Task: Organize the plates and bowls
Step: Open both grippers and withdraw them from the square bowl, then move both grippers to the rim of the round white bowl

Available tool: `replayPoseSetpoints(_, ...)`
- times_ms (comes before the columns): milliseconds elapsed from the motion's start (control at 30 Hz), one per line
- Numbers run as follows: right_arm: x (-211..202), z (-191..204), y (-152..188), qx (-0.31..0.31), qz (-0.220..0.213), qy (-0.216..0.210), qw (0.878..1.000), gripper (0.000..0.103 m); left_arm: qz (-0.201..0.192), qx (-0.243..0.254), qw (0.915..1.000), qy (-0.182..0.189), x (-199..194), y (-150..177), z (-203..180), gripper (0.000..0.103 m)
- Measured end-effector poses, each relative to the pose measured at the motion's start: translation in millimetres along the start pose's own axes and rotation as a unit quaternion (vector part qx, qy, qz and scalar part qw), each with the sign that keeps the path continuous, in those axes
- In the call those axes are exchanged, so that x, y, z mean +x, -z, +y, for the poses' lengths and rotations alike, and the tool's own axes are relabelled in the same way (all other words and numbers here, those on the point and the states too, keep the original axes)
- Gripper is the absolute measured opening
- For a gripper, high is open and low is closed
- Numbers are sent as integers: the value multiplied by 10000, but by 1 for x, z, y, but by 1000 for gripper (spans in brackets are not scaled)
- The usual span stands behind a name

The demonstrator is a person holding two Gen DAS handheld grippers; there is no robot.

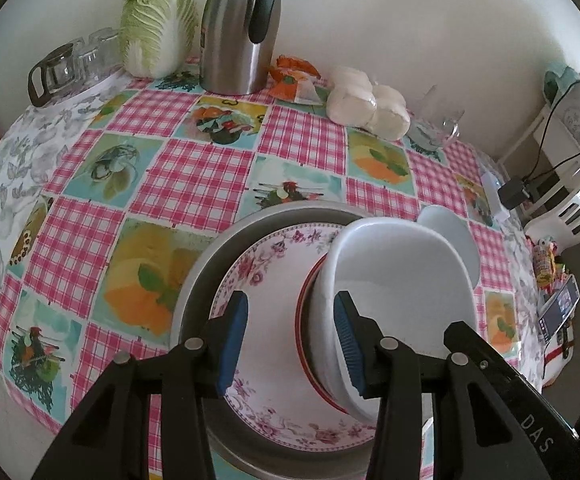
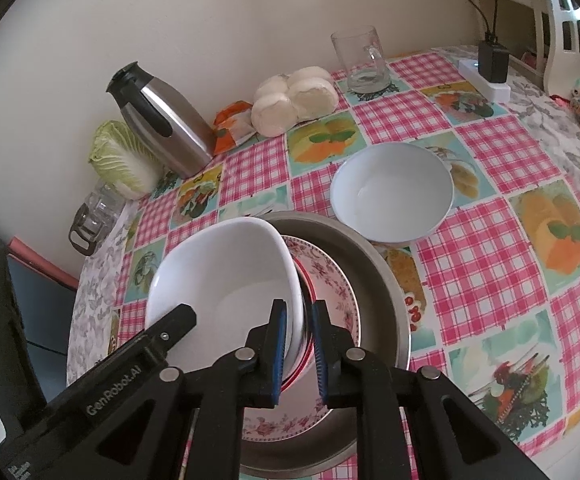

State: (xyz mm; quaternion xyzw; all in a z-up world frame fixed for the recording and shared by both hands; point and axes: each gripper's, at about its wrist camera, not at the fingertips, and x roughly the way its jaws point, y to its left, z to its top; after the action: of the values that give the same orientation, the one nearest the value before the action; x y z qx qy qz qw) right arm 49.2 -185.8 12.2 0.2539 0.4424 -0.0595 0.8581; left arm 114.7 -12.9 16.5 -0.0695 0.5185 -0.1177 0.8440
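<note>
A grey metal pan (image 1: 193,280) (image 2: 386,292) holds a pink floral plate (image 1: 265,264) (image 2: 342,292) and a red-rimmed plate (image 1: 304,344) (image 2: 310,280). A white square bowl (image 1: 402,276) (image 2: 225,272) is tilted above them. My right gripper (image 2: 298,344) is shut on that bowl's near rim. My left gripper (image 1: 290,344) is open just above the floral plate, its right finger beside the bowl's outer wall. A round white bowl (image 2: 392,196) (image 1: 458,236) stands on the table behind the pan.
At the back wall stand a steel thermos jug (image 1: 241,28) (image 2: 161,120), a cabbage (image 1: 157,20) (image 2: 123,160), a bag of white buns (image 1: 366,100) (image 2: 294,96), a glass mug (image 2: 364,60) and a glass pot (image 1: 55,70). A power strip with charger (image 2: 490,68) lies at the right.
</note>
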Motion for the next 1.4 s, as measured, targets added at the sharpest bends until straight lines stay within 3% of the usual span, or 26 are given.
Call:
replayPoseSetpoints(100, -9, 1, -2, -60, -157, 17, 9999, 16, -101, -10, 9999, 28, -8, -1, 1, 50)
replayPoseSetpoints(167, -16, 2, -4, -95, -245, -30, 9997, 16, -156, -42, 9999, 28, -12, -2, 1, 63)
replayPoseSetpoints(200, -17, 2, -5, -116, -273, -11, 9996, 16, -186, -61, 9998, 23, -14, -3, 2, 64)
replayPoseSetpoints(233, -19, 2, -5, -139, -314, 41, 9994, 20, -218, -75, 9997, -1, -16, -3, 3, 64)
replayPoseSetpoints(300, -20, 1, -6, -162, -363, 141, 9991, 46, -270, -85, 9996, -79, -19, -5, 4, 66)
replayPoseSetpoints(367, -21, -1, -7, -171, -406, 251, 9987, 52, -321, -131, 9993, -162, -20, -6, 8, 76)
replayPoseSetpoints(500, -22, -6, -9, -134, -445, 331, 9984, 65, -389, -190, 9985, -321, -20, -7, 14, 79)
replayPoseSetpoints(567, -22, -7, -10, -161, -461, 373, 9981, 69, -449, -249, 9979, -383, -21, -7, 18, 92)
replayPoseSetpoints(700, -21, -8, -10, -177, -480, 374, 9980, 84, -548, -313, 9967, -502, -24, -8, 23, 93)
replayPoseSetpoints(833, -21, -9, -9, -204, -493, 367, 9979, 88, -586, -396, 9964, -470, -27, -8, 27, 94)
replayPoseSetpoints(967, -21, -10, -10, -216, -535, 391, 9976, 102, -608, -409, 9960, -509, -28, -8, 27, 95)
replayPoseSetpoints(1400, -25, -16, -13, -209, -621, 311, 9974, 103, -862, -540, 9932, -563, -31, -6, 27, 95)
